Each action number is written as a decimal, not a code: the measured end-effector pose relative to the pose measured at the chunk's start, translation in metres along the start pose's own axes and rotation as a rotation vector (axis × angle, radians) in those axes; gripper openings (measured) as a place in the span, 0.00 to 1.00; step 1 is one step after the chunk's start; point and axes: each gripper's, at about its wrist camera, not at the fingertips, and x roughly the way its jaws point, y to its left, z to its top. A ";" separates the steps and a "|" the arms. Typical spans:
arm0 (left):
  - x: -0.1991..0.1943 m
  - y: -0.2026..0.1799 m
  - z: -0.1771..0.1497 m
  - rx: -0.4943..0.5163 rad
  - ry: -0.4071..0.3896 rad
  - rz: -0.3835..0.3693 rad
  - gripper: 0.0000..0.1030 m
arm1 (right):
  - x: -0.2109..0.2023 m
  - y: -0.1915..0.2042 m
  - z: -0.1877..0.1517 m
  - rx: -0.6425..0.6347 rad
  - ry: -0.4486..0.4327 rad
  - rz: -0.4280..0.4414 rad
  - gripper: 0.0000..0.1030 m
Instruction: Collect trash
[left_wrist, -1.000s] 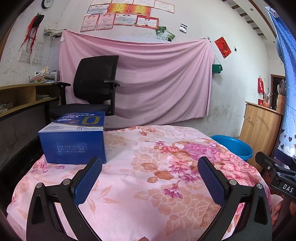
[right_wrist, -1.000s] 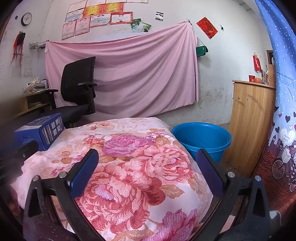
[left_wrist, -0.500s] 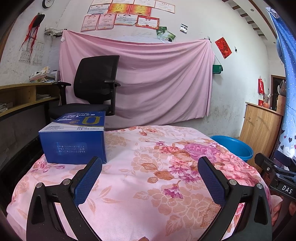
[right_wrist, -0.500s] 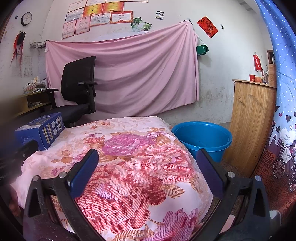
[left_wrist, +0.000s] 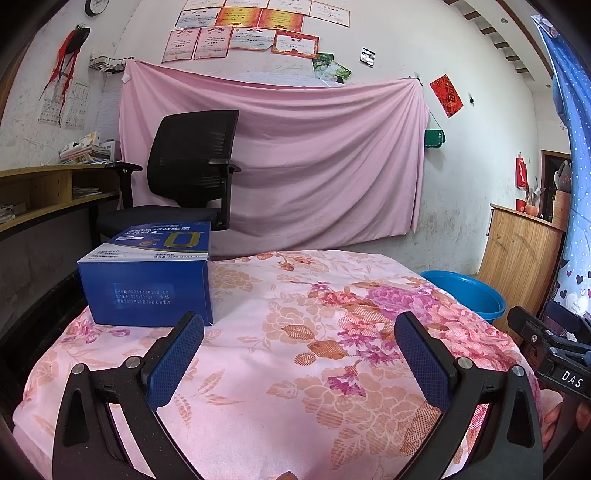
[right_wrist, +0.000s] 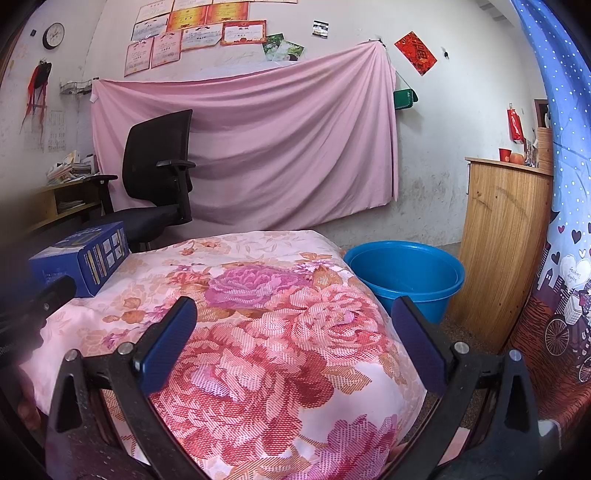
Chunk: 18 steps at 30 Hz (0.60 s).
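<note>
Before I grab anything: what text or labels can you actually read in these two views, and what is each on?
"DAS": white letters on the right gripper, seen in the left wrist view.
"O": large yellow letter on top of the blue box.
Box date lines, wall certificates, red wall sign: too small or blurred to read.

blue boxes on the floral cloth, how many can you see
1. The blue box sits at the far left of the floral cloth, in front of the black office chair. The right wrist view shows the same box; nothing else lies on the cloth.
</note>
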 end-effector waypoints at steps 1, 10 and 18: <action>0.000 0.000 0.000 0.000 0.000 0.000 0.98 | 0.000 0.000 0.000 0.001 0.000 -0.001 1.00; -0.001 -0.002 -0.001 -0.003 0.000 0.004 0.98 | 0.000 -0.002 -0.001 0.001 0.002 0.003 1.00; -0.001 -0.004 -0.001 -0.004 0.002 0.005 0.98 | 0.000 -0.004 0.000 0.001 0.006 0.007 1.00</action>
